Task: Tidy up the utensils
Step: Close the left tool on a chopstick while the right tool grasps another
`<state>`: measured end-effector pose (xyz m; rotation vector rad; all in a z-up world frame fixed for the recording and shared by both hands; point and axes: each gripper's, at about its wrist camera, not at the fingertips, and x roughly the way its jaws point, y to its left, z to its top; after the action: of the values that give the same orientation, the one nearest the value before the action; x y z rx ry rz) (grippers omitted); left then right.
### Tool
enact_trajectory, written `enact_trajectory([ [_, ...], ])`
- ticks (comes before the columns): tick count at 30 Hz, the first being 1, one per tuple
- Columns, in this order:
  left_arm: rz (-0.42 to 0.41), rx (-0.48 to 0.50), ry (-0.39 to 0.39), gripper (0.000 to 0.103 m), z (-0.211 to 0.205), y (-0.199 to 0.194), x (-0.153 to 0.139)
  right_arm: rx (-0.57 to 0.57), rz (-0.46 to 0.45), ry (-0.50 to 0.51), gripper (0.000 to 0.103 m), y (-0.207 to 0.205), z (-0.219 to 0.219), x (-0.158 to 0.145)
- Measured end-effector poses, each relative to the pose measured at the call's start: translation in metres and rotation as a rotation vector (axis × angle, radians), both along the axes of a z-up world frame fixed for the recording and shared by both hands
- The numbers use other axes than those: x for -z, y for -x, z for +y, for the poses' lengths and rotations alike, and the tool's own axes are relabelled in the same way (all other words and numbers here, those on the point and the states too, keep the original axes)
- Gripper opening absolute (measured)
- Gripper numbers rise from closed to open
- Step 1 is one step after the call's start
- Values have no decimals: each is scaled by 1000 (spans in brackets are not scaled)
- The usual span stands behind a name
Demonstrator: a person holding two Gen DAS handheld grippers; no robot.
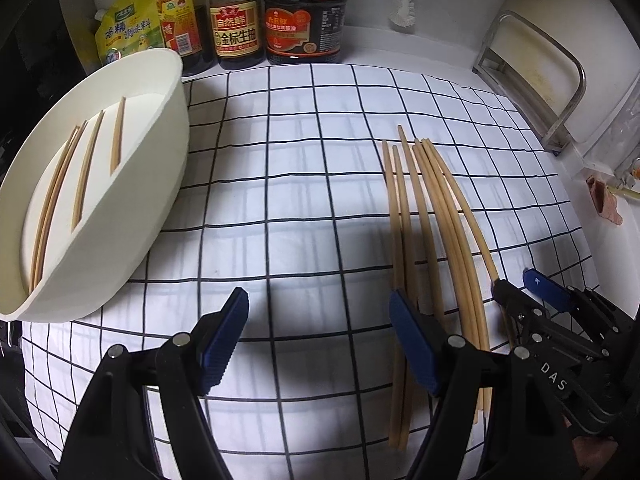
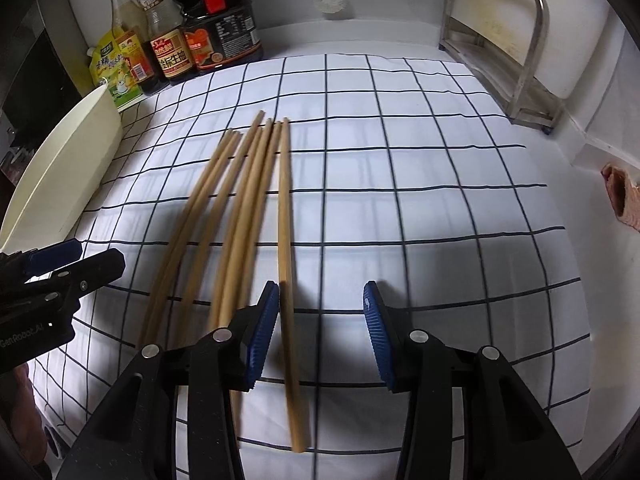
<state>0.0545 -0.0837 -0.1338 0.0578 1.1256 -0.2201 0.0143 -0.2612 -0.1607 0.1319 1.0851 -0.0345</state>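
Note:
Several wooden chopsticks (image 1: 436, 216) lie side by side on a white black-grid cloth (image 1: 304, 184); they also show in the right wrist view (image 2: 244, 200). A white oval bowl (image 1: 120, 224) at the left holds several chopsticks (image 1: 86, 174). My left gripper (image 1: 320, 336) is open and empty above the cloth, left of the pile. My right gripper (image 2: 320, 332) is open low over the cloth, and the rightmost chopstick (image 2: 285, 240) lies between its fingers, close to the left pad (image 2: 262, 336). The right gripper also shows in the left wrist view (image 1: 520, 286).
Sauce bottles (image 1: 236, 20) and a yellow seasoning pouch (image 1: 128, 24) stand along the back wall. A metal rack (image 1: 532, 76) stands at the back right. A white brush (image 1: 404, 8) hangs on the wall. The bowl's rim (image 2: 60, 168) shows at the left.

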Motion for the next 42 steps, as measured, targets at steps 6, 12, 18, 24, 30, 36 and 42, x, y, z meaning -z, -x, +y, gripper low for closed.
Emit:
enact_trajectory([
  [6,10,9,-8,72,-9,-2,8,1,-5,5,42,3,-9,0],
  [12,16,14,-17,72,-12,-3,16,-4,-10,0,42,5,-14,1],
  [18,2,25,-42,72,-17,-1,19,-6,-10,2,42,5,-16,1],
  [24,1,39,-54,72,-23,-1,19,-2,-10,1,42,5,-16,1],
  [30,8,33,-68,73,-22,-2,23,-15,-12,14,42,5,-15,1],
  [36,-9,15,-74,70,-23,-6,23,-60,-15,81,42,-1,-2,3],
  [42,-24,34,-59,42,-29,-5,20,-112,-28,93,33,-6,6,4],
])
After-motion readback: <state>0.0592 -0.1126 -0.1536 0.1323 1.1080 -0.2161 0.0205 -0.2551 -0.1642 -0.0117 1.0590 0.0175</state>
